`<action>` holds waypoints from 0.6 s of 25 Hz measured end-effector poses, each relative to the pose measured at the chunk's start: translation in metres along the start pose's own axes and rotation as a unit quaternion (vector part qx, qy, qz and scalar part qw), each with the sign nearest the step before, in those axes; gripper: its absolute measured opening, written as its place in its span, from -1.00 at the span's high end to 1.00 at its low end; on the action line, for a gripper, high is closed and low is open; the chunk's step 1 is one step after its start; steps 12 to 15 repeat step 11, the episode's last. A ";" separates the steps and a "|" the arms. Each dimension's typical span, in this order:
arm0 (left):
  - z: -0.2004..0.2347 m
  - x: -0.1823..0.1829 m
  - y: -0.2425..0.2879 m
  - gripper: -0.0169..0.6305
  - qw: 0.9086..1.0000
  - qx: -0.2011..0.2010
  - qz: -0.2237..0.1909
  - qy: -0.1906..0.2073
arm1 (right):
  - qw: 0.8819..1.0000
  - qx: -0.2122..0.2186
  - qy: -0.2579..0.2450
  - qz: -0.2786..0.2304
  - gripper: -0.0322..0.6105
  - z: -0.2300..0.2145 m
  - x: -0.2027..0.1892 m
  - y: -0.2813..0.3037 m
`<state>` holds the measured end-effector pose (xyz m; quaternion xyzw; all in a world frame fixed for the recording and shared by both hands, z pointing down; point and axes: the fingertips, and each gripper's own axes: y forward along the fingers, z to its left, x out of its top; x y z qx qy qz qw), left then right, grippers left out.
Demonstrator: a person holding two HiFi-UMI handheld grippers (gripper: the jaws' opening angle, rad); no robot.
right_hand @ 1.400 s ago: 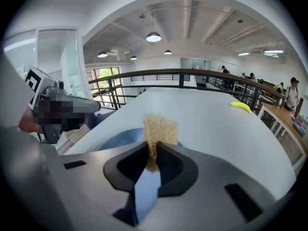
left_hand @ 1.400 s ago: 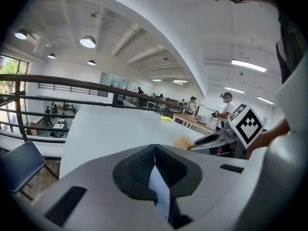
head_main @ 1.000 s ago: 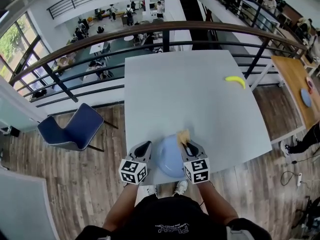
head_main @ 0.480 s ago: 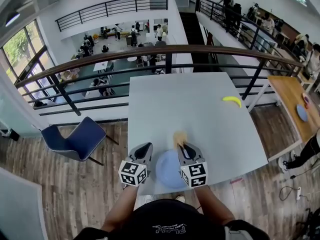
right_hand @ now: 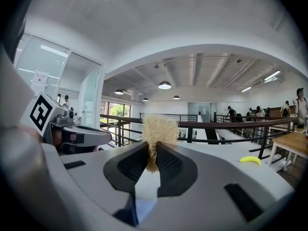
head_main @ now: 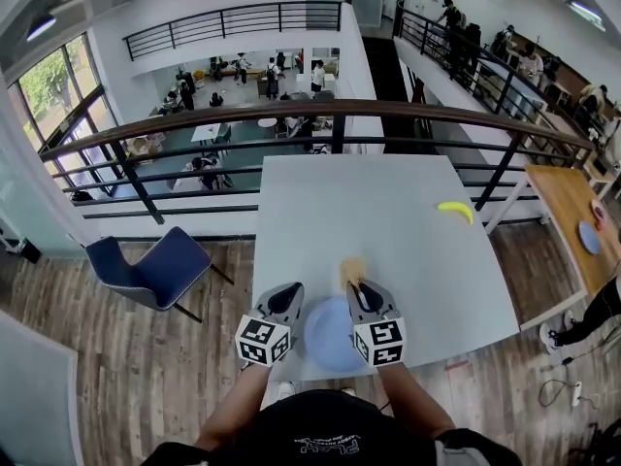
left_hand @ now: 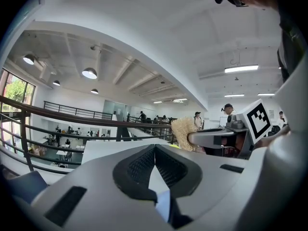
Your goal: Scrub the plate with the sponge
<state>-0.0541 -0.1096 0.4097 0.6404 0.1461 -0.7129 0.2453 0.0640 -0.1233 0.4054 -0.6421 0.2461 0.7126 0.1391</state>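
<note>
Wooden-topped railing [head_main: 320, 113]: runs across the far side of the table, with the lower floor visible beyond it

White table [head_main: 388, 221]: square top, directly in front of me

Blue chair [head_main: 155, 265]: on the wood floor to the left of the table, apart from it

Blue plate [head_main: 328, 336]: flat on the table at its near edge, between my two grippers. Both grippers overlap its rim from above; I cannot tell whether either one touches it

Left gripper [head_main: 290, 289]: at the plate's left side, pointing away from me. In its own view [left_hand: 154, 149] the jaw tips meet with nothing between them

Right gripper [head_main: 358, 285]: at the plate's right side, roughly parallel to the left one. In its own view [right_hand: 153, 150] the jaws are clamped on the lower part of the sponge

Sponge [head_main: 352, 269]: a tan, fibrous pad, standing up out of the right jaws [right_hand: 156, 128]. It sits just past the plate's far rim, over bare table. Contact with the table cannot be confirmed

Banana [head_main: 456, 210]: yellow, lying near the table's far right edge, well apart from the plate
</note>
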 end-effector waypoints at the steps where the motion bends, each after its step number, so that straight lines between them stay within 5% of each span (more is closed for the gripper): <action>1: -0.001 0.000 0.000 0.91 1.000 0.000 -0.001 0.001 | 1.000 0.000 -0.002 0.000 0.73 0.000 0.000 0.001; 15: -0.004 -0.003 -0.007 0.91 1.000 -0.003 -0.002 -0.004 | 1.000 0.007 -0.002 -0.002 0.73 0.004 0.000 0.000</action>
